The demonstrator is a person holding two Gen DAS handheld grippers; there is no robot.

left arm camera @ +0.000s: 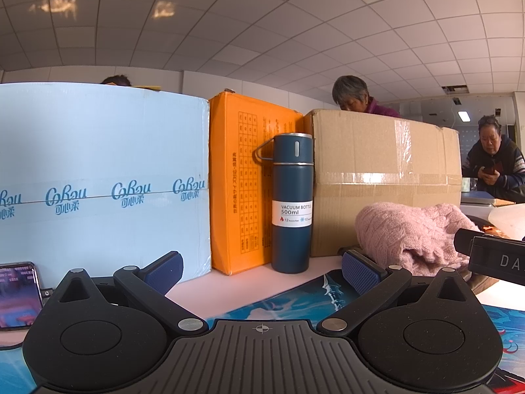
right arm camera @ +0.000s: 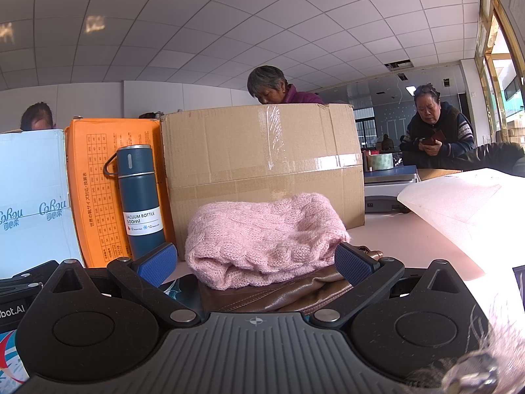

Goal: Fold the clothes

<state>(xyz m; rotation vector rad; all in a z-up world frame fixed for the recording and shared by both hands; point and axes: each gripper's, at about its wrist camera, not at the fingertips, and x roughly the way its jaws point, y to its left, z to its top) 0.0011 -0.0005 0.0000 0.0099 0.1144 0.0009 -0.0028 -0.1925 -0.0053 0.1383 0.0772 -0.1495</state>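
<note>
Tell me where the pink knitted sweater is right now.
In the right wrist view the pink knitted sweater lies bunched just ahead of the open right gripper, on a brown leather item, in front of the cardboard box.

Sweater [right arm camera: 265,239] on leather bag [right arm camera: 279,295], before cardboard box [right arm camera: 262,164].

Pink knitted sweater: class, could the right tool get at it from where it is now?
Probably yes. The right tool stands open, pointing straight at the pink knitted sweater, which lies on a brown leather garment with nothing between. The vacuum bottle stands off to the left.
</note>
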